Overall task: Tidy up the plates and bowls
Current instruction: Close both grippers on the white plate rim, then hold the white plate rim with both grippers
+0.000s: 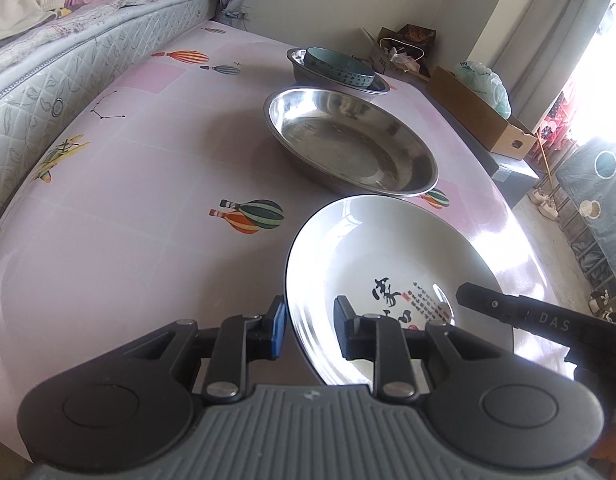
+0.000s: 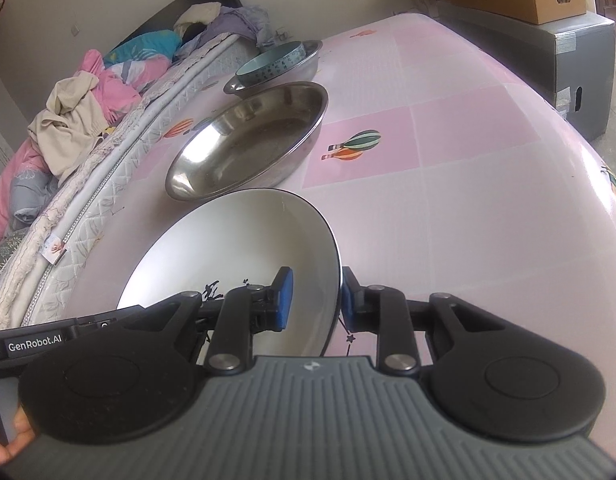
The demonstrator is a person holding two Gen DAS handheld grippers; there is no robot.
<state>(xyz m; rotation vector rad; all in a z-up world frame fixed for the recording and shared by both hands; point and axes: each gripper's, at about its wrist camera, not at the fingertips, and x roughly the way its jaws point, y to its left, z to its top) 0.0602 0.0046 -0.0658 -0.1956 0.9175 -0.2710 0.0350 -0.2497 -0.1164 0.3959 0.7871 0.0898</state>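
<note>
Big bench (image 1: 128,200) under a pink cloth with balloon pictures. Bed mattress (image 1: 68,80) right along one side of it.

Next in size, a wide steel dish (image 1: 348,140) in the middle of the bench. Empty, shiny, right way up. Probably light and hard, fine with a bump, but slippery.

Just in front of it, at the near end of the bench, the white plate (image 1: 388,248) with black writing inside and a thin dark rim. Seems to sit on the bench; hard to tell whether lifted a little. Likely heavier than the steel dish. Stiff, smooth and easy to break on a drop or a knock. Glossy too, so easy to slip out of a weak pinch.

At the far end, a smaller steel bowl (image 1: 296,56) with a blue bowl (image 1: 340,66) sitting inside it.

Smallest, the two tools. Left tool (image 1: 310,320) spread wide over the plate's left rim, one finger outside and one inside, not squeezing. Right tool (image 2: 316,296) the same on the plate's right rim, outer pad touching or nearly touching the edge, inner pad apart from it.

Best hold: both rims at once, opposite sides, pads well down over the edge. Squeeze firmly, lift level, set down gently.
</note>
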